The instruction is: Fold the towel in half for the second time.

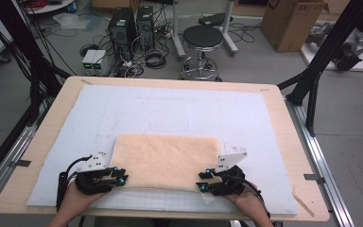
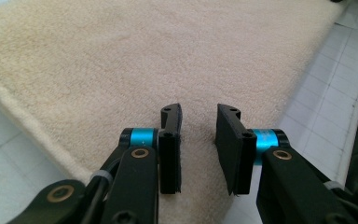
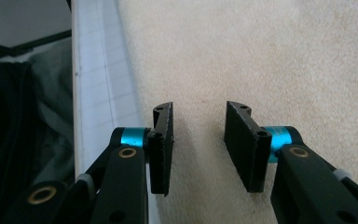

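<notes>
The towel [image 1: 165, 162] lies flat and folded on the white mat [image 1: 246, 118] toward the near edge of the counter [image 1: 52, 127], roughly centred between its left and right sides. Your left tool [image 1: 121, 178] sits at the towel's near left corner, and your right tool [image 1: 202, 181] at its near right corner — both pointing inward over the cloth. In the left gripper view the left tool [image 2: 198, 135] has its jaws parted above the cream pile, with nothing pinched between them. In the right gripper view the right tool [image 3: 199, 135] is the same — jaws apart over the towel [image 3: 261, 56], no fold caught, with the mat's gridded edge [image 3: 102, 93] just beside its left jaw.
</notes>
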Demonstrator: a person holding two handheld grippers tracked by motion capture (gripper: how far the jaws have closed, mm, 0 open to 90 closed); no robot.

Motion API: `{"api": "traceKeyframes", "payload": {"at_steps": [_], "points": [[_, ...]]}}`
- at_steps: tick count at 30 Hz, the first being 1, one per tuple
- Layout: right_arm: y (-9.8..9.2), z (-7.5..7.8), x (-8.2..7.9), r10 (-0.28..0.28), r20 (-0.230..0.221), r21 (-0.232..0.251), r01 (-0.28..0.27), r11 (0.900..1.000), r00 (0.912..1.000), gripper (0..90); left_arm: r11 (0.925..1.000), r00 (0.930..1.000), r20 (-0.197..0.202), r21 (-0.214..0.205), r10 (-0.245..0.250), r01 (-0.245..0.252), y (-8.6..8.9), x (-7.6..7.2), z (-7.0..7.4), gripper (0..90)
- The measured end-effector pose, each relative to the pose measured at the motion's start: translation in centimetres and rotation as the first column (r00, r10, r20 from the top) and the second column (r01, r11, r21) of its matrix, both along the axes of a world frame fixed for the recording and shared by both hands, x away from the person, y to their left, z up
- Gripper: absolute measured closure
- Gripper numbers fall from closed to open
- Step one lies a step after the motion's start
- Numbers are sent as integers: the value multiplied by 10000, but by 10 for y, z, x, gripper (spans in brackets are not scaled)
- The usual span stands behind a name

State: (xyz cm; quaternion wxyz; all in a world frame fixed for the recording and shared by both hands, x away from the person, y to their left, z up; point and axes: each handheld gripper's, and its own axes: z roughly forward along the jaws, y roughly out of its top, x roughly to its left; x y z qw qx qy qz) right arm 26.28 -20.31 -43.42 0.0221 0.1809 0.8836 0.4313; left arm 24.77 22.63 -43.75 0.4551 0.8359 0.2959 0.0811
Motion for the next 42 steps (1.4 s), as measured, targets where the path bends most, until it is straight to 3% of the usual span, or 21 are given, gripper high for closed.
{"api": "traceKeyframes", "payload": {"at_steps": [4, 8, 14, 16, 19, 21, 23, 27, 29, 31, 32, 34, 37, 42], "points": [[-3, -3, -4, 40, 132, -100, -39, 9999, 9999, 594, 9999, 9997, 247, 158, -61, 57, 1, -4, -3, 678], [-3, -6, -5, 49, 293, -17, -48, 10000, 9996, 587, 9999, 9997, 211, 83, -80, 78, 0, -3, -4, 667], [-5, -7, -3, 61, -30, 379, -60, 9993, 10000, 527, 9995, 9997, 32, -223, -232, 233, 2, -2, -2, 607], [-8, -5, -2, -109, -40, 687, 111, 9976, 9999, 479, 9996, 9997, 190, -239, -151, 155, 3, -1, 0, 564], [-15, 2, 4, -678, 229, 877, 655, 9940, 9974, 440, 9979, 9992, 285, -583, 285, -268, 7, 4, 4, 531], [-22, 8, 13, -1402, 369, 833, 1368, 9871, 9894, 417, 9953, 9970, 302, -677, 717, -695, 11, 13, 7, 516], [-30, 16, 24, -2158, 487, 886, 2110, 9735, 9752, 393, 9920, 9924, 396, -545, 1162, -1140, 13, 24, 11, 503], [-43, 26, 51, -3185, 653, 892, 3124, 9458, 9457, 354, 9726, 9724, 511, -594, 2278, -2248, 18, 49, 17, 492], [-45, 26, 65, -3525, 513, 779, 3482, 9342, 9344, 332, 9636, 9630, 473, -490, 2653, -2630, 20, 64, 18, 491], [-47, 24, 78, -3726, 253, 671, 3703, 9265, 9276, 314, 9567, 9563, 388, -413, 2897, -2881, 22, 77, 18, 478], [-47, 21, 83, -3805, 168, 663, 3787, 9231, 9246, 310, 9525, 9543, 197, -711, 2982, -2961, 23, 84, 16, 478], [-50, 16, 91, -3937, -99, 751, 3933, 9163, 9192, 306, 9465, 9494, -247, -737, 3132, -3141, 23, 96, 14, 461], [-51, 8, 100, -4054, -634, 898, 4098, 9078, 9120, 301, 9456, 9494, -797, -971, 3036, -3106, 23, 110, 8, 461], [-49, -3, 108, -3776, -1206, 658, 3870, 9197, 9181, 312, 9445, 9375, -1686, -743, 3043, -3199, 21, 122, -4, 462]]}}
